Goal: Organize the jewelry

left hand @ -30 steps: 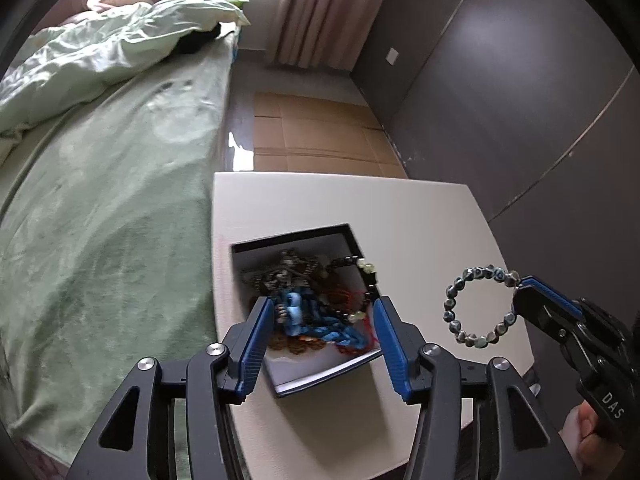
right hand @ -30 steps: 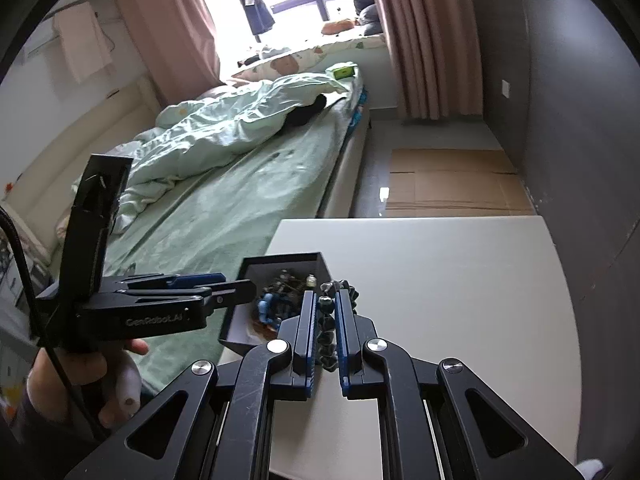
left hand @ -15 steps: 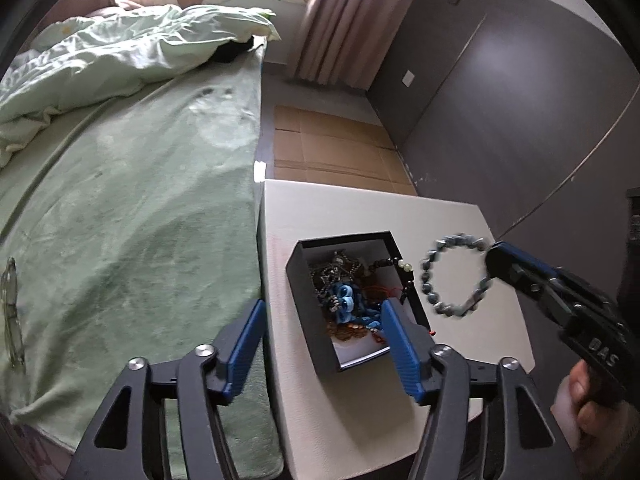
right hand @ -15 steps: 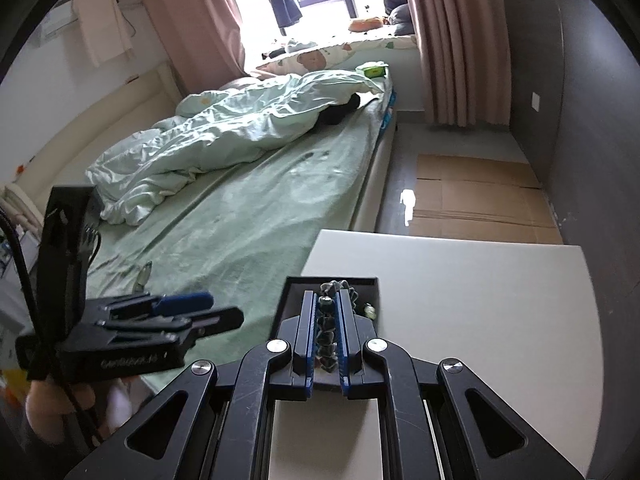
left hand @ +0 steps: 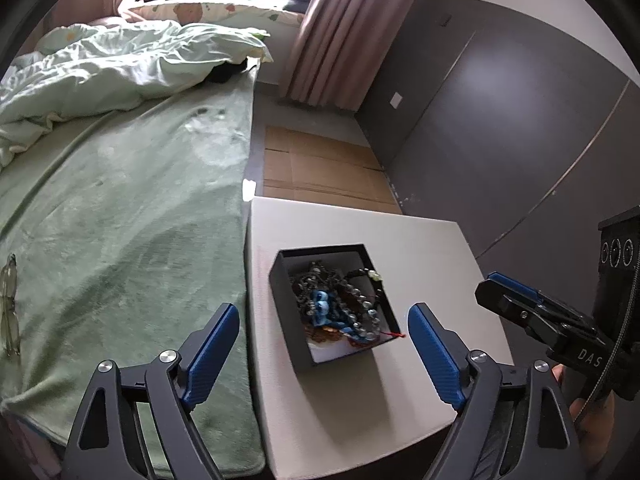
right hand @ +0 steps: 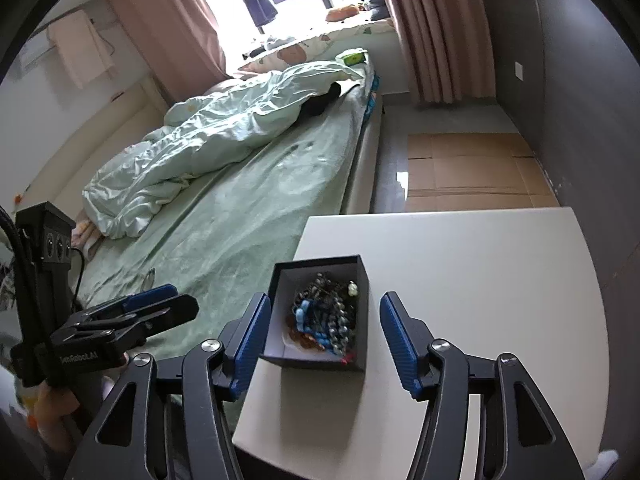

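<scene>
Item: black jewelry box (right hand: 320,312), open-topped, standing on the white desk (right hand: 480,280) near its left edge, beside the bed (right hand: 240,216). Contents: a tangled heap of beaded bracelets (left hand: 340,304), all inside the box; none seen loose on the desk.

Right tongs (right hand: 326,344): spread wide, empty, hovering above; the box lay directly ahead between the fingers, slightly left of centre.

Left tongs (left hand: 324,354): spread wide, empty; the box lay ahead and slightly right of centre.

Box long axis: ran near-to-far, roughly along both tongs' line of reach.

Nearer side: could not be told with confidence; both stood close.
</scene>
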